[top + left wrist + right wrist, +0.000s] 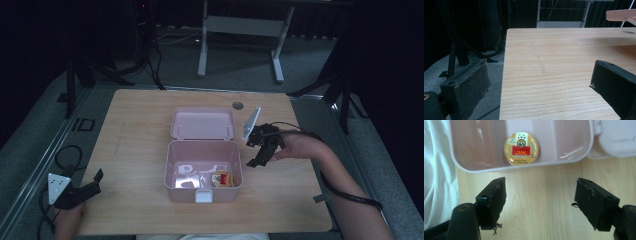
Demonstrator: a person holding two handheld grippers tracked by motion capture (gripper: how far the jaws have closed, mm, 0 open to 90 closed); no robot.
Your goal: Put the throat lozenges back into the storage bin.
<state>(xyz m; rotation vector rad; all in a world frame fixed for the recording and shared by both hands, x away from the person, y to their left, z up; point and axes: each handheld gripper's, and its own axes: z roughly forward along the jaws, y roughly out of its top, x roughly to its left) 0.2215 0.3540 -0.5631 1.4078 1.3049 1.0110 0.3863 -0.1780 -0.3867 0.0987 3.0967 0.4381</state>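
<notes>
The round tin (521,148) lies flat on the floor of the pink box (172,172), toward its front right corner in the high view, and in my right gripper view it sits beyond my jaw tips, past the box's near wall, a little left of the midline between them. Going left to right across the table (135,150): my left gripper (90,186) hangs at the table's near left corner, well apart from the box, its two jaws spread wide with nothing between them, one over the floor beside the table edge and one over the wood. Next comes the one pink box at mid-table, its lid (202,123) thrown open and lying back behind it, a white latch (204,196) on its front wall. Inside I count one tin; some pale shapes on the box floor to its left may be reflections, I cannot tell. The tin's lid is gold with a red band and small print too fine for me to read. Then my right gripper (261,154), just beside the box's right wall, jaws held wide apart over bare wood, gripping nothing. One small round hole (237,105) shows in the tabletop behind the lid.
</notes>
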